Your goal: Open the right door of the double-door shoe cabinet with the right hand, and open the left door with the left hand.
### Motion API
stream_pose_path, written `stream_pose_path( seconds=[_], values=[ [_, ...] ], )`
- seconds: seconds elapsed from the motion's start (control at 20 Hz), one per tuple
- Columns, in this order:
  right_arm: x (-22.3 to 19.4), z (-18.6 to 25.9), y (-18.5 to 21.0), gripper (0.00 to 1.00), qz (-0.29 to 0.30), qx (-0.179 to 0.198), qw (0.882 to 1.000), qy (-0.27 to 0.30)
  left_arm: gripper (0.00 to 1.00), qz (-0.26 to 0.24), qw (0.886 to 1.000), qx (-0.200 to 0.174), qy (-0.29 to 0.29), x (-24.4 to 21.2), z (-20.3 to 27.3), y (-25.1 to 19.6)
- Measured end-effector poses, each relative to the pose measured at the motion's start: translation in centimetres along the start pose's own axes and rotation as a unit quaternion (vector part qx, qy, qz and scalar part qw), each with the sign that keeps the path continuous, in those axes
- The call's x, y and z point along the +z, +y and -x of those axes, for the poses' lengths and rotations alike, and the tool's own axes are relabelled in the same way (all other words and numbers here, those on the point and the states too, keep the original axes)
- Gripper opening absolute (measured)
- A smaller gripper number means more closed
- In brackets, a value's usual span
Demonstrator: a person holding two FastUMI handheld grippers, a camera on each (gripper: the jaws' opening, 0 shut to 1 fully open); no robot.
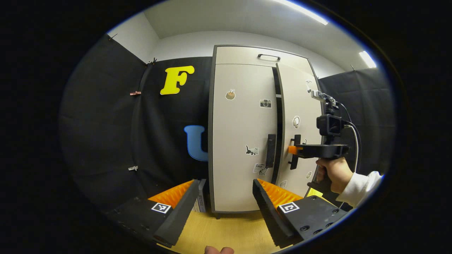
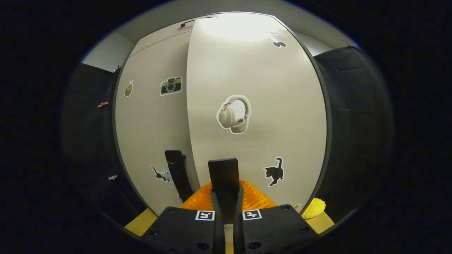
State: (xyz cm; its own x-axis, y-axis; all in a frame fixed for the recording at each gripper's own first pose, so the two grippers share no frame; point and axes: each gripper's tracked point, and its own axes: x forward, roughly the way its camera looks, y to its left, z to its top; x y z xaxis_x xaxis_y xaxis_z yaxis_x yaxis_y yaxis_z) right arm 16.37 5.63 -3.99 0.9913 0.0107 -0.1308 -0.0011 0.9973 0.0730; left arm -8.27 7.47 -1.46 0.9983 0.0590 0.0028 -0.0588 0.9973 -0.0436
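Right door cracked ajar, right gripper clamped on its handle; left door shut, left gripper gaping.

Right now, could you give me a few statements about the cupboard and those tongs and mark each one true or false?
1. The right tongs are shut on the right door handle. True.
2. The left tongs grip the left door handle. False: they are open, short of it.
3. The right door stands slightly ajar. True.
4. A headphone sticker is on the left door. False: it is on the right door.
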Motion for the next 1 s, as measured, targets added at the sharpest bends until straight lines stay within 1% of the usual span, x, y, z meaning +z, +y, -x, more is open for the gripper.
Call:
stream_pose_path(
  seconds=[0.15, 0.3, 0.4, 0.5, 0.7, 0.8, 1.0],
  values=[
    [0.2, 1.3, -0.8, 0.13, -0.022, 0.015, 1.000, -0.008, 0.95, -0.002, 1.000, 0.011, 0.006, -0.2, 0.1, 0.2],
    [0.5, 2.1, -1.3, 0.13, -0.016, 0.028, 0.999, -0.015, 0.95, -0.003, 1.000, 0.024, 0.009, -0.3, 0.6, 0.4],
    [0.5, 2.6, -1.6, 0.13, -0.023, 0.041, 0.999, -0.012, 0.95, -0.003, 0.999, 0.031, 0.009, -0.2, 0.9, 0.4],
    [0.8, 3.1, -2.0, 0.13, -0.013, 0.046, 0.999, -0.016, 0.95, -0.002, 0.999, 0.035, 0.009, -0.4, 1.3, 0.0],
    [0.8, 4.4, -3.2, 0.13, -0.021, 0.056, 0.998, -0.015, 0.95, -0.001, 0.999, 0.035, 0.011, -0.6, 1.0, -1.4],
    [0.9, 5.0, -3.7, 0.13, -0.011, 0.062, 0.998, -0.013, 0.95, 0.001, 0.999, 0.030, 0.011, -0.6, 0.4, -2.4],
    [1.1, 6.1, -5.0, 0.13, -0.008, 0.059, 0.998, -0.019, 0.95, 0.003, 1.000, 0.015, 0.013, -0.5, -0.7, -5.0]
  ],
)
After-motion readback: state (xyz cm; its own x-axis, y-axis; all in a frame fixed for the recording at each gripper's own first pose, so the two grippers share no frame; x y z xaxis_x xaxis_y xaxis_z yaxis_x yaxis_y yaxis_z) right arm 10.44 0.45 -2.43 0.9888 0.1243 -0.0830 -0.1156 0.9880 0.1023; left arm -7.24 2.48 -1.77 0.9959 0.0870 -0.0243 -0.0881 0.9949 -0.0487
